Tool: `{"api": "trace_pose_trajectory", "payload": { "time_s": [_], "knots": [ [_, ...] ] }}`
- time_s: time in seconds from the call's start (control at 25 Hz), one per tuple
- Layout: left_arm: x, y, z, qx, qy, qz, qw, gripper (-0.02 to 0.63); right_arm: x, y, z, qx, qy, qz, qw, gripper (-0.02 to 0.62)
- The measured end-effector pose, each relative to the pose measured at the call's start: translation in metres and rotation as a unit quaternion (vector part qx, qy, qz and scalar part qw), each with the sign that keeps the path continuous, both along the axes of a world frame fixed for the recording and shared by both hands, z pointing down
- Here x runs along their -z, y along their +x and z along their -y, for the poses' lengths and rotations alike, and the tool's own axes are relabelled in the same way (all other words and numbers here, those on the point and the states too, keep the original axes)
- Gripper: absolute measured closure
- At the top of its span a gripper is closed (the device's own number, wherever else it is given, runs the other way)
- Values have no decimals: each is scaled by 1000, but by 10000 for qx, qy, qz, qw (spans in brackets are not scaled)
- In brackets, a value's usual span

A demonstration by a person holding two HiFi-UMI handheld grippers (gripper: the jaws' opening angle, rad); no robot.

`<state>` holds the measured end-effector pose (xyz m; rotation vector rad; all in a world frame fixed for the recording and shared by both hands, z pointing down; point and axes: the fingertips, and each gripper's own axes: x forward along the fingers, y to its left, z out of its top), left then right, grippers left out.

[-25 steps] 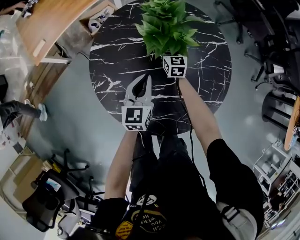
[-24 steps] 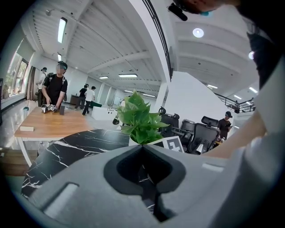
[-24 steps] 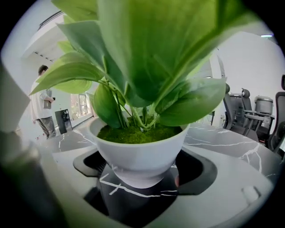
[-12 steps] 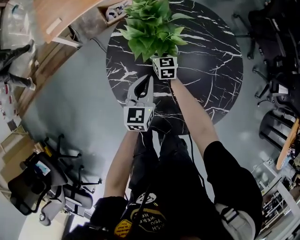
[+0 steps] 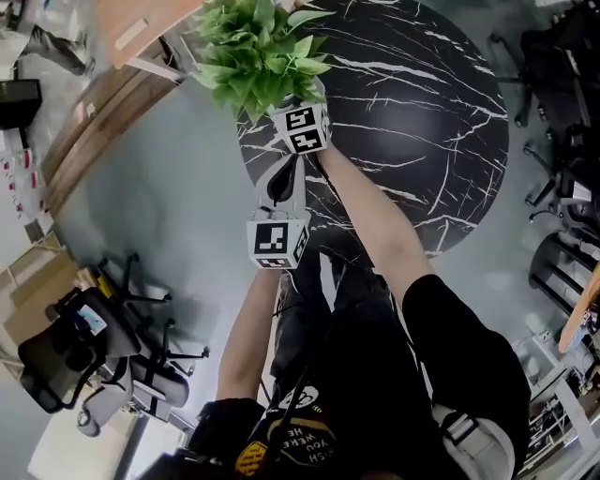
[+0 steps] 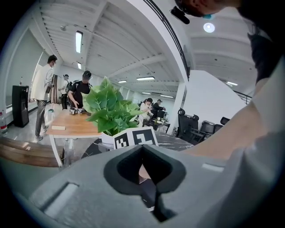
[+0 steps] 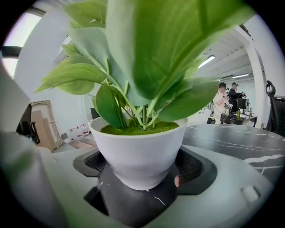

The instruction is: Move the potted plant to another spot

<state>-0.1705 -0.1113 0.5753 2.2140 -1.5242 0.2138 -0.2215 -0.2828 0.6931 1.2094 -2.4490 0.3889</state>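
Note:
The potted plant (image 5: 253, 56), green leaves in a white pot (image 7: 138, 151), is at the left rim of the round black marble table (image 5: 422, 122). My right gripper (image 5: 286, 101) is shut on the pot, its jaws pressing either side of the pot's lower wall (image 7: 140, 173). Dark marble shows just under the pot; I cannot tell whether the pot touches it. My left gripper (image 5: 286, 167) hangs shut and empty just behind the right one, near the table's front-left edge. In the left gripper view its jaws (image 6: 143, 149) are together, with the plant (image 6: 111, 109) ahead.
A wooden desk (image 5: 141, 28) stands close beyond the table's left side. Office chairs sit on the floor at lower left (image 5: 84, 347) and at the right (image 5: 562, 141). Several people (image 6: 44, 89) stand around the far desk.
The right gripper has carried the plant leftward, from the table's far middle to its left rim. The left gripper stayed shut and trailed along to the left.

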Motion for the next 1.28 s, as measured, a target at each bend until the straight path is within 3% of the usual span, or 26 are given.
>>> {"api": "trace_pose_trajectory", "payload": {
  "time_s": [0.16, 0.32, 0.44, 0.6, 0.88, 1.04, 1.16, 1.28],
  "knots": [
    [0, 4, -1, -55, 12, 13, 10000, 601, 1, 8, 3, 24, 53, -87, 9999, 110],
    [7, 12, 3, -211, 58, -12, 9998, 601, 5, 42, 9, -292, 31, -161, 9994, 110],
    [9, 34, 9, -364, 102, -16, 9993, 601, 3, 93, 15, -576, 7, -187, 9982, 110],
    [7, 82, 13, -829, 116, -6, 9965, 601, -4, 203, 15, -1342, -129, -213, 9906, 110],
    [0, 163, 12, -1661, 124, -8, 9860, 601, -8, 412, -19, -2885, -262, -265, 9567, 110],
    [-6, 191, 9, -2084, 70, 153, 9779, 601, -9, 517, -55, -3744, -351, -276, 9262, 110],
    [-10, 205, 5, -2263, 1, 176, 9739, 601, -8, 583, -84, -4236, -373, -300, 9046, 110],
    [-15, 215, 2, -2392, -54, 222, 9707, 601, -6, 617, -104, -4342, -351, -249, 8998, 110]
  ]
}}
